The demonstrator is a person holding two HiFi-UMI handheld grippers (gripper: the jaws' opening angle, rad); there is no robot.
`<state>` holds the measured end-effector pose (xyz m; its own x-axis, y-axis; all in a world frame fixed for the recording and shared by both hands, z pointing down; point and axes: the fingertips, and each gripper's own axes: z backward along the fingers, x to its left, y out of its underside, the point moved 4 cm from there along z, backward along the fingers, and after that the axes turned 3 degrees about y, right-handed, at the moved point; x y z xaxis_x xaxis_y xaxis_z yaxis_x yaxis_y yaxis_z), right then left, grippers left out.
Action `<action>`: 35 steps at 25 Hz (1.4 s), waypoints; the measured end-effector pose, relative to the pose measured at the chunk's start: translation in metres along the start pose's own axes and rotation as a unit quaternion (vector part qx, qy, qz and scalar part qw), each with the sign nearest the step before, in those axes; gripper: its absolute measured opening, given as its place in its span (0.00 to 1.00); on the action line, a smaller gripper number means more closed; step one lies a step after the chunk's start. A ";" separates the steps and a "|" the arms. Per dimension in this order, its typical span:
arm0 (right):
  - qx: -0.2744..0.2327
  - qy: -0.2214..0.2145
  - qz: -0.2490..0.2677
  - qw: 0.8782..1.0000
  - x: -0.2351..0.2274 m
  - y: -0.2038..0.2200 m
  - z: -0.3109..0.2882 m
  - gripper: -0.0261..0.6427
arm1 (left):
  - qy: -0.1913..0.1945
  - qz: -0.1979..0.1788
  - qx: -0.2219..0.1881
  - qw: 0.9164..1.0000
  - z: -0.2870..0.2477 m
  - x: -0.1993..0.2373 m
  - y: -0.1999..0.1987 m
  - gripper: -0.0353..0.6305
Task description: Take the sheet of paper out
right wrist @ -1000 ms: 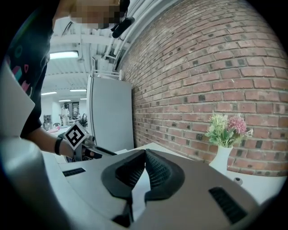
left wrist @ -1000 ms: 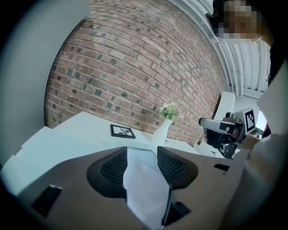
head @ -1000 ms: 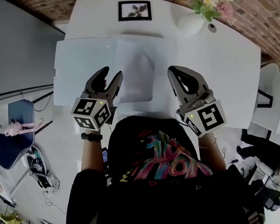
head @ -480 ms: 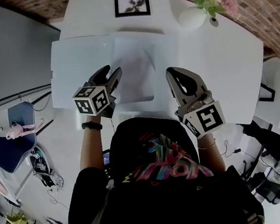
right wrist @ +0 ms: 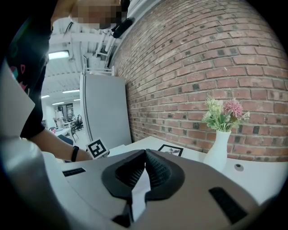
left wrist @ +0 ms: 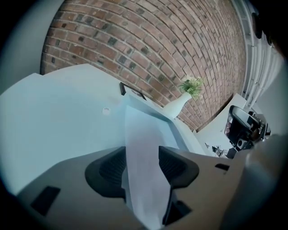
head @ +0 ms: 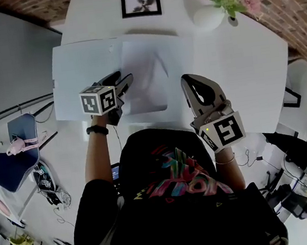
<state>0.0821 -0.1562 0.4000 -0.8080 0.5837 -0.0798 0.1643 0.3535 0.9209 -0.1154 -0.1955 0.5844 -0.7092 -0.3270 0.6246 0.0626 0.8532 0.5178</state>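
Our left claw is opening wide at the left edge of the sheet of paper, and that edge runs between its jaws. The sheet lies on the white desk. Our right claw hovers just right of it, closed and empty.

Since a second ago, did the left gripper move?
Yes. The left gripper went farther in over the table, nearer the picture frame. Its jaws are opening, with the sheet of paper between them.
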 end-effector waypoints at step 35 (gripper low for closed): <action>-0.006 -0.009 -0.020 1.000 -0.009 0.003 0.004 0.07 | 0.210 0.105 0.045 0.971 0.005 -0.024 -0.001 0.37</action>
<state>0.0922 -0.1571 0.4019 -0.8031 0.5827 -0.1244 0.1252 0.3692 0.9209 -0.1024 -0.1866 0.5658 -0.3377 -0.2627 0.9038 0.1001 0.9448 0.3120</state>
